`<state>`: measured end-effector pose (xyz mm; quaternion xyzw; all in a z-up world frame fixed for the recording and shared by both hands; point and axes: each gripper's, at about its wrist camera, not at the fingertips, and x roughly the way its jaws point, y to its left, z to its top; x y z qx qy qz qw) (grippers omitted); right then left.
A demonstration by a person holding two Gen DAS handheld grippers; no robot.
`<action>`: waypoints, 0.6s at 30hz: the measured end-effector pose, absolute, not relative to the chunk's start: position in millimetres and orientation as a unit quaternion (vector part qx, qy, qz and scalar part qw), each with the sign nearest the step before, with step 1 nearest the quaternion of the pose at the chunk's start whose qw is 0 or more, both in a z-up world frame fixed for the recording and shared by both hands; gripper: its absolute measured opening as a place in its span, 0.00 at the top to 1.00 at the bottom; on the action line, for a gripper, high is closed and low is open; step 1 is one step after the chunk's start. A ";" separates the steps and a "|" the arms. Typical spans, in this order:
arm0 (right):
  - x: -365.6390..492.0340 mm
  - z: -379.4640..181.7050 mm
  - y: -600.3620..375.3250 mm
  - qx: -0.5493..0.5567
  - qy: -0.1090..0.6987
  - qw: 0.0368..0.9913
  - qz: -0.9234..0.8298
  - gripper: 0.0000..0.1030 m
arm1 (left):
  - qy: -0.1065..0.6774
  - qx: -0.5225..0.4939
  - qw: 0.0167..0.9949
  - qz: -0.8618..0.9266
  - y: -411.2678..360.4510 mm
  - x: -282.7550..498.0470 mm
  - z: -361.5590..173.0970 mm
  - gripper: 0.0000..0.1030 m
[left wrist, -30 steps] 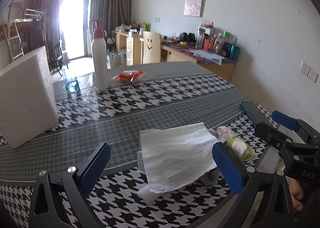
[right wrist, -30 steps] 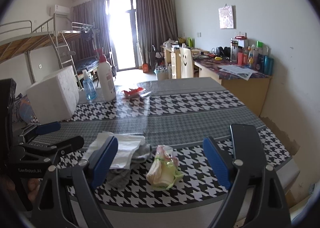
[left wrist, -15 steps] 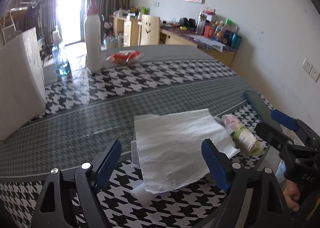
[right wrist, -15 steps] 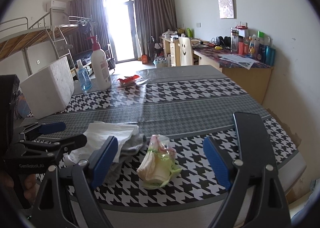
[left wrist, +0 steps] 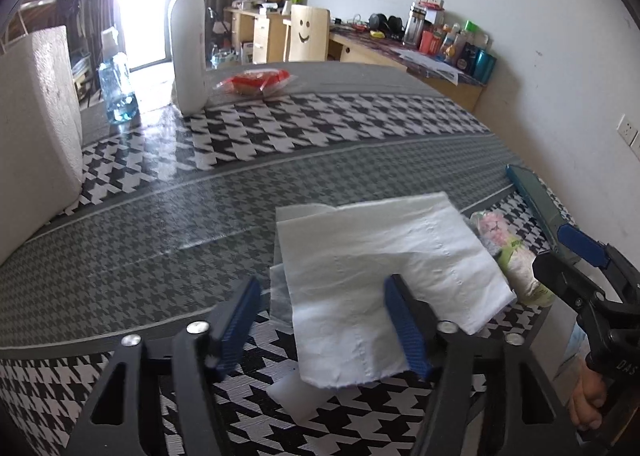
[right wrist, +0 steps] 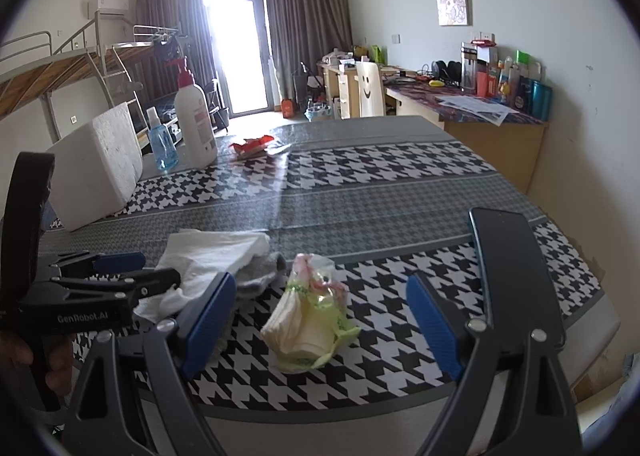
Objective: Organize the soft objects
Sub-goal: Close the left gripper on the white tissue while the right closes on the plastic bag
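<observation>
A big bench [right wrist: 360, 192] with a black and white zigzag cloth fills both views. Near its front edge lies a white paper tissue [left wrist: 384, 268], spread flat over a small grey cloth [right wrist: 260, 276] that peeks out from under it. The left gripper [left wrist: 324, 332] points down at the tissue. Its blue jaws have just been closing, and the front part of the tissue sits between them, but the pads do not press on it, so the gripper is holding nothing. Just beside the tissue, on its right, lies a small see-through bag [right wrist: 312, 320] with soft white and pink things folded inside and some green on it. The right gripper [right wrist: 316, 324] hangs over that bag with its blue jaws wide apart, one on each side, not touching it. A dark flat phone [right wrist: 508, 256] lies on the bench beside the right jaw. A bit of a hand [left wrist: 588, 400] shows at the right edge of the left view, wrapped on the right gripper's handle. Far back on the bench stand a tall white pump bottle [right wrist: 195, 124], a small blue bottle [right wrist: 160, 144] and a big white foam block [right wrist: 96, 168]. A red packet [right wrist: 252, 146] lies near the pump bottle.
</observation>
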<state>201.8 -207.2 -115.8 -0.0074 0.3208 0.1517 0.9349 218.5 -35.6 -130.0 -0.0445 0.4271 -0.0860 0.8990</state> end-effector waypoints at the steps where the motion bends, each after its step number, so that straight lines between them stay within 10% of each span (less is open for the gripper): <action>1: 201.6 -117.3 -207.6 -0.007 0.323 0.934 0.152 0.13 | 0.430 -0.045 0.897 -0.088 -36.3 219.3 -132.4 0.44; 10: 202.1 -130.0 -209.9 -0.010 0.348 0.926 0.149 0.13 | 0.423 -0.015 0.903 -0.077 -41.2 216.8 -134.3 0.92; 18: 201.4 -131.8 -207.7 -0.015 0.357 0.921 0.152 0.32 | 0.415 -0.019 0.905 -0.089 -40.0 212.5 -131.2 0.97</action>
